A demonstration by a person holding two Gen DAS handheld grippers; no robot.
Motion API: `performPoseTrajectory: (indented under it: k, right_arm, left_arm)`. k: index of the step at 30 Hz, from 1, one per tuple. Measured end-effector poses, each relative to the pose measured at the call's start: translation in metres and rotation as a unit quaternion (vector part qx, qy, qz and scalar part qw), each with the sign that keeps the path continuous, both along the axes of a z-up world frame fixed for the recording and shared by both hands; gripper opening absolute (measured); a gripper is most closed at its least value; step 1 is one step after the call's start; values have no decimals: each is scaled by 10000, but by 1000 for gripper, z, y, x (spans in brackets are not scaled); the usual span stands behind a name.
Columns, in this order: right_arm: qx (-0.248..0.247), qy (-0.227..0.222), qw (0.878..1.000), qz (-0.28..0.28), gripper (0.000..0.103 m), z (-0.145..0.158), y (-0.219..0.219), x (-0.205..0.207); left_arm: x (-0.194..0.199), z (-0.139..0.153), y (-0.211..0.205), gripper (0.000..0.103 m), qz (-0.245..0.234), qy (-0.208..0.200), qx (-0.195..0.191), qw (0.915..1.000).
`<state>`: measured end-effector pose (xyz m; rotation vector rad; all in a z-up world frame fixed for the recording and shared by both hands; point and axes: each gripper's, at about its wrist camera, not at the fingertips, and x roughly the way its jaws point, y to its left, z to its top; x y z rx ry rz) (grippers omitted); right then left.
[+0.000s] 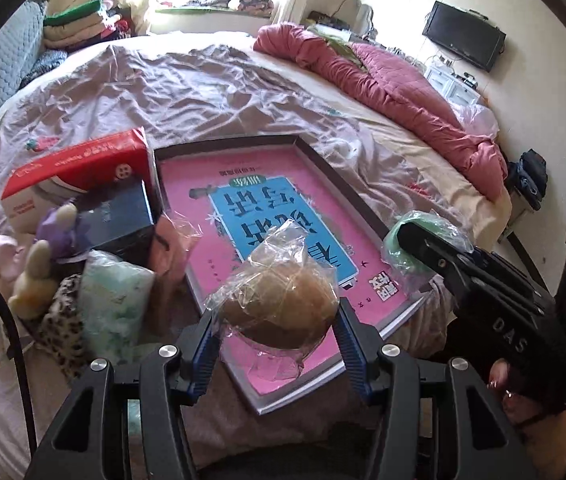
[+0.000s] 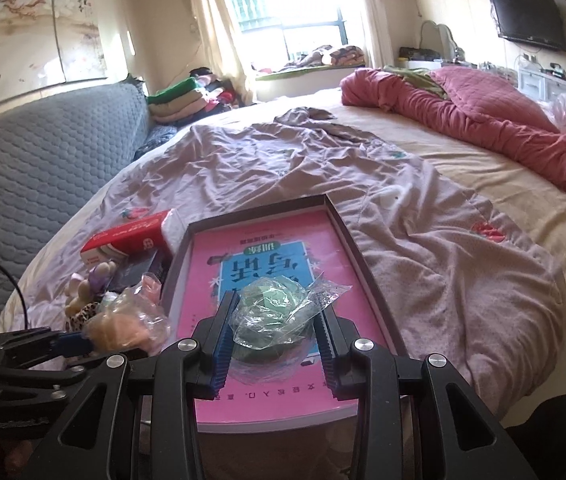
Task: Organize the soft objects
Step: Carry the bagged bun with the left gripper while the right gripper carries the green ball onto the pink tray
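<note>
Fingers (image 1: 207, 336) of the left gripper (image 1: 275, 340) clamp a tan ball wrapped in clear plastic (image 1: 279, 308), held just above the near end of a shallow box (image 1: 307, 148) lined with a pink and blue printed sheet (image 1: 267, 216). Beside it, the right gripper (image 2: 275, 328) squeezes a green ball in crinkled plastic wrap (image 2: 271, 312) between its blue-padded fingers (image 2: 225, 332), over the same box (image 2: 347, 220); from the left camera that green ball (image 1: 393, 248) shows at the box's right edge, in front of the right gripper (image 1: 423, 244).

Left of the box lies a heap of soft things on the bed: a cream and purple plush toy (image 1: 43, 268), a leopard-print cloth (image 1: 63, 328), a pale green bagged bundle (image 1: 119, 308) and a pink item in plastic (image 1: 171, 252), with a dark blue box (image 1: 123, 216) and a red and white tissue pack (image 1: 79, 172) behind them.

Everything rests on a wrinkled mauve sheet (image 2: 283, 168) covering the bed. A rumpled red quilt (image 2: 483, 120) lies along the far right side, a grey quilted headboard (image 2: 43, 152) stands to the left, folded clothes (image 2: 179, 100) are stacked near the bright window (image 2: 303, 8), and a dark television (image 2: 527, 20) hangs on the right wall.
</note>
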<state>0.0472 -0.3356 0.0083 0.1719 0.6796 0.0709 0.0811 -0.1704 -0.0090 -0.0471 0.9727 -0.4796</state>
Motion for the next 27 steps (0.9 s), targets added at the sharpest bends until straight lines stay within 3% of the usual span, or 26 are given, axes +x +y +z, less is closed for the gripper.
performPoseTrajectory:
  k: [6, 16, 27]
  right_arm:
    - [-63, 187, 9998, -15, 38, -17, -1, 10]
    - [-272, 623, 9973, -280, 38, -51, -11, 21]
    - [-766, 663, 9930, -605, 40, -57, -12, 25]
  left_arm:
    - [15, -19, -7, 54, -20, 325, 151, 9994]
    - [14, -47, -26, 54, -689, 699, 148, 9951]
    - [12, -56, -30, 55, -898, 715, 235, 9931]
